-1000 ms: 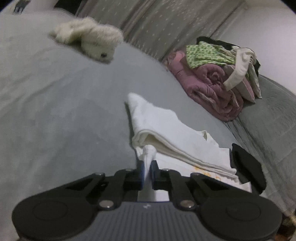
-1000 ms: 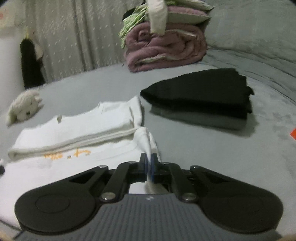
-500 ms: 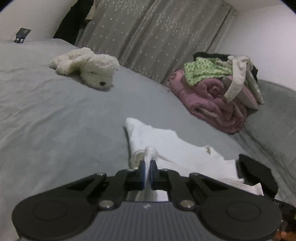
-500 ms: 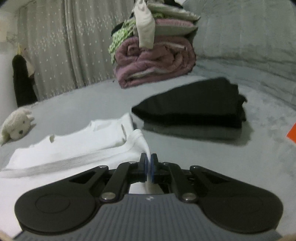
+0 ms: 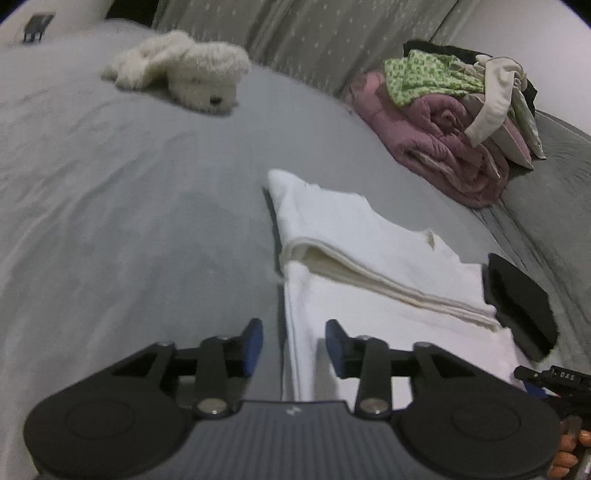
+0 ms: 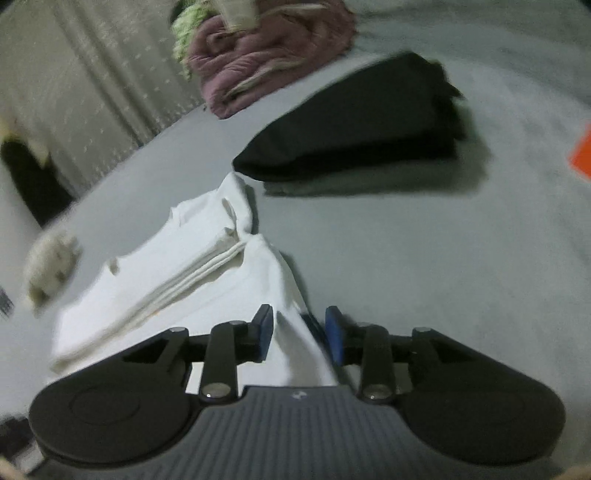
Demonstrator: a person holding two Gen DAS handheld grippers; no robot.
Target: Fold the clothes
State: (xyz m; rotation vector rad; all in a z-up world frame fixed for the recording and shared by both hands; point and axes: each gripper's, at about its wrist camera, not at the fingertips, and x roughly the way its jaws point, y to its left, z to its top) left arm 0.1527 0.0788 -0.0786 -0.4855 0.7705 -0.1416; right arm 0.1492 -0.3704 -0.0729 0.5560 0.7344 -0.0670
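I have just let go: my left gripper (image 5: 293,341) and right gripper (image 6: 299,332), both pinching cloth a moment ago, now gape over the white T-shirt (image 5: 369,254), which lies part-folded mid-bed (image 5: 129,221), so this fold looks laid down.

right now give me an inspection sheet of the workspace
surface: grey bed cover, lightly creased
job's things: white shirt part folded, lying flat; folded black clothes beside it
clutter: plush toy; pink blanket pile with loose garments on top
grippers: left claw open over the shirt's edge; right claw open, shirt corner between its fingers
cables: nothing seen
surroundings: patterned grey curtain behind the bed
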